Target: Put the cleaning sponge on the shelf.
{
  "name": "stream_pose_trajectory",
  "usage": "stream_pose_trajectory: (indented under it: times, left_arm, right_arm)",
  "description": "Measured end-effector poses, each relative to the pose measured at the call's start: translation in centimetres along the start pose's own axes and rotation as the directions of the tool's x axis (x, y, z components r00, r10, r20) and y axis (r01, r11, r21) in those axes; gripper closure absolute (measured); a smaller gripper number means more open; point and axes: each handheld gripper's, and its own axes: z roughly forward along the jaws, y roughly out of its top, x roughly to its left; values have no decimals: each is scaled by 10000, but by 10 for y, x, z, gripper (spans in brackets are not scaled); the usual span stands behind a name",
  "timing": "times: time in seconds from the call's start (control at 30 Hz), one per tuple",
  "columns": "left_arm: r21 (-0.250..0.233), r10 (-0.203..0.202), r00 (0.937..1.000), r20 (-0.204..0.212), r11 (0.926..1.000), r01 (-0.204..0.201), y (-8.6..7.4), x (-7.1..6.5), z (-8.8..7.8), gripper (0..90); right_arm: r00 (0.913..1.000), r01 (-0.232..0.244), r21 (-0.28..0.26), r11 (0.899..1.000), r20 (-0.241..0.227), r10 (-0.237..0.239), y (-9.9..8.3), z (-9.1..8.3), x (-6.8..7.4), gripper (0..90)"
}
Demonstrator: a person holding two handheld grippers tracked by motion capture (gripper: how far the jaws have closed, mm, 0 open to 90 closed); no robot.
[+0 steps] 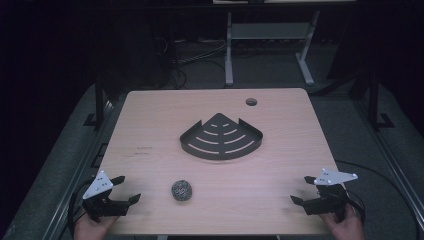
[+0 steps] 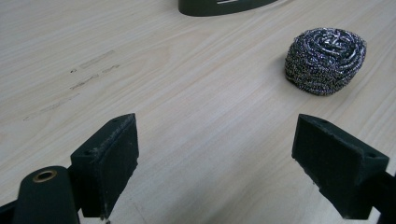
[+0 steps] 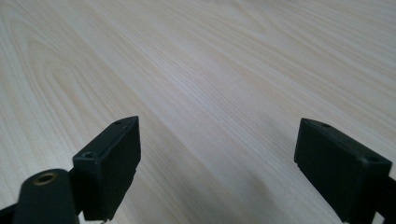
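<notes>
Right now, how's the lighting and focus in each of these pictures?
High view: light wooden table evenly lit, surroundings very dark, dark slotted corner tray sharp. Left gripper view: round steel-wool scourer crisp, near jaws slightly soft. Right gripper view: soft shadow between the jaws, no glare.

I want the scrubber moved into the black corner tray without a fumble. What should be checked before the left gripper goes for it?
1. Left gripper open: ok, fingers spread wide.
2. Steel scrubber free on the table, nothing touching it: ok.
3. Path from left gripper to scrubber clear: ok.
4. Corner tray empty, ready to receive: ok.
5. Right gripper out of the way: ok, open at the table's right edge.
6. Scrubber's firmness under a squeeze: cannot tell.
</notes>
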Motion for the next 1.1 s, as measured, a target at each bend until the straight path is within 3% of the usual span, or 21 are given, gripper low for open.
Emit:
stream_pose_trajectory:
  times: [0.23, 0.43, 0.77, 0.9, 1.1]
  left_arm:
    - [140, 364, 9993, -10, 9992, -364, 13, -4, -5, 140]
    - [402, 835, 9949, 574, 9955, -858, 26, -8, 0, 140]
    - [1135, 1724, 9766, 1284, 9757, -1872, 37, -18, 12, 140]
    - [1216, 1875, 9699, 1551, 9707, -2071, 44, -23, 14, 140]
    - [1346, 2155, 9552, 2030, 9601, -2452, 57, -29, 20, 140]
  right_arm:
    - [9991, 358, 186, 9992, -253, -353, 3, 4, 5, 151]
    - [9995, 234, 148, 9996, -198, -231, 5, 3, 4, 143]
    - [9997, 189, 275, 9994, -189, -184, 8, 7, 0, 144]
    - [9995, 234, 319, 9992, -215, -227, 11, 9, 0, 143]
    - [9985, 505, 466, 9976, -224, -495, 12, 10, 6, 143]
